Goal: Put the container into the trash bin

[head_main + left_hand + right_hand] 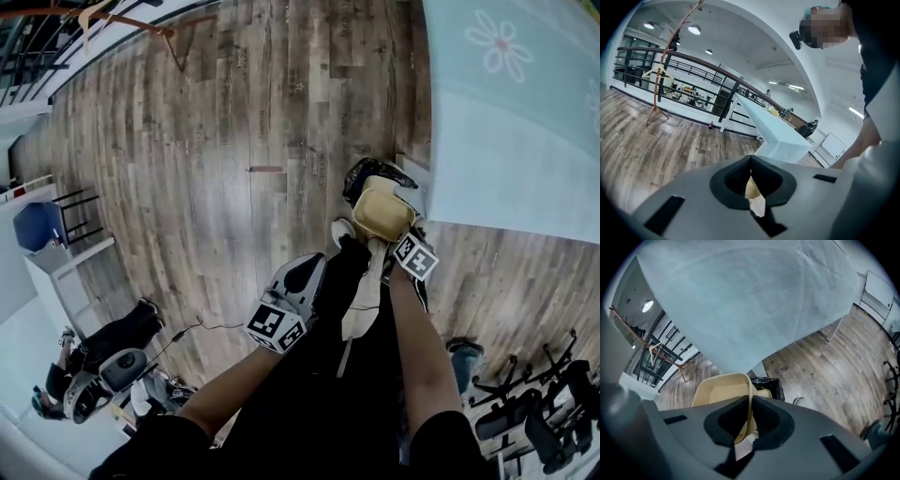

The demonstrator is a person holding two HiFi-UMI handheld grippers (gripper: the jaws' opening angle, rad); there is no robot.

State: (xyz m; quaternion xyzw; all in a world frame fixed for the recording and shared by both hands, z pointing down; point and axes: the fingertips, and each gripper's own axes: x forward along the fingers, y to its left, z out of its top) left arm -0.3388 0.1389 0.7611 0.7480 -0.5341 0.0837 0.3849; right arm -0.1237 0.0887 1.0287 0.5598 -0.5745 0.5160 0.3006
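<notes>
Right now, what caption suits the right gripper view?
Right gripper shut on the rim of a beige plastic container, black-bagged trash bin just beyond.

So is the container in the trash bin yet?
Not yet. The right gripper is shut on the container, holding it by its rim over the black-lined trash bin, not inside it.

Head view: from above, steeply down onto the floor (234,141). Left gripper view: low, across the floor toward the cloth-covered bench (780,133). Right gripper view: close beneath that bench, facing the trash bin (771,385). All share floor and bench.
</notes>
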